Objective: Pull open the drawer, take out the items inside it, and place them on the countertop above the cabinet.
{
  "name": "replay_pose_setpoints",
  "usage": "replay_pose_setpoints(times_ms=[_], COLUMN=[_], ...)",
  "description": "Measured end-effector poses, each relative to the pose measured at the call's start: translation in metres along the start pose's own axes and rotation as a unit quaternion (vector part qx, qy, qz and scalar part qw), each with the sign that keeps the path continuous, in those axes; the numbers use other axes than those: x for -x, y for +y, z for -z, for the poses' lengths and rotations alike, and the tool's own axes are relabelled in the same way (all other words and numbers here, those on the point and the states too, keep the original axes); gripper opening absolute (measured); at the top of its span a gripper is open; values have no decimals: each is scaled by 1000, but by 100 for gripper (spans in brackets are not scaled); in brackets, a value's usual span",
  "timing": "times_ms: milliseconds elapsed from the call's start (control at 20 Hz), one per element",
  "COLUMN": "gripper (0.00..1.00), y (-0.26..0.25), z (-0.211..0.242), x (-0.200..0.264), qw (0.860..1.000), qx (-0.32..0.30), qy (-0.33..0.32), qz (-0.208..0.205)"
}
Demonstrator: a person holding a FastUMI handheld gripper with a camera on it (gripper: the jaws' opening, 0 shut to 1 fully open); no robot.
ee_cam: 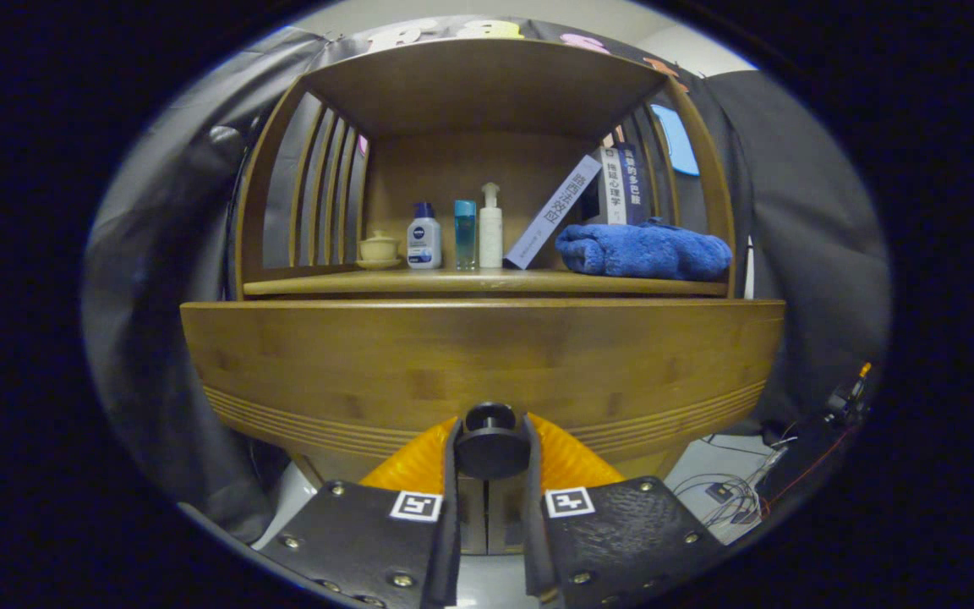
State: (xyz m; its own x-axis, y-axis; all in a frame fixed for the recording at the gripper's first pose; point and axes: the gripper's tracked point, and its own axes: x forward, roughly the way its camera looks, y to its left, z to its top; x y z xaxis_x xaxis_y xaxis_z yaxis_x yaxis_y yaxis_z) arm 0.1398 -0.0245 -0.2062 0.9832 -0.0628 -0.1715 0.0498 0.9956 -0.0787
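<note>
The cabinet (487, 169) is seen head-on, its countertop (487, 283) at 12 o'clock above the drawer (487, 364). The drawer's knob (490, 440), at 6 o'clock on the front, is clasped between the fingers of the gripper (490, 452). The drawer appears barely opened, if at all, and a straight pull back along the finger axis is judged to be required.

dim, warm indoor light, seemingly from overhead; drawer front (487, 355) evenly lit, no glare. shelf (487, 283) recess darker toward its back panel, soft shadow under its top board. strong fisheye bend bows straight wood edges. centre sharp; gripper (491, 448) fingers near the lens slightly soft, gripping the knob (491, 440). booth cloth murky.
</note>
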Motion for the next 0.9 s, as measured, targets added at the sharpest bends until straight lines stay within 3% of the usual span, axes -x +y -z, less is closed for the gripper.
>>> replay_pose_setpoints(times_ms=[350, 400, 900], gripper=[30, 22, 22], y=[0, 1, 6], z=[14, 18, 24], x=[56, 58, 86], qw=[1000, 1000, 999], qx=[-23, -18, -24], qy=[15, 20, 21], qz=[0, -2, -8])
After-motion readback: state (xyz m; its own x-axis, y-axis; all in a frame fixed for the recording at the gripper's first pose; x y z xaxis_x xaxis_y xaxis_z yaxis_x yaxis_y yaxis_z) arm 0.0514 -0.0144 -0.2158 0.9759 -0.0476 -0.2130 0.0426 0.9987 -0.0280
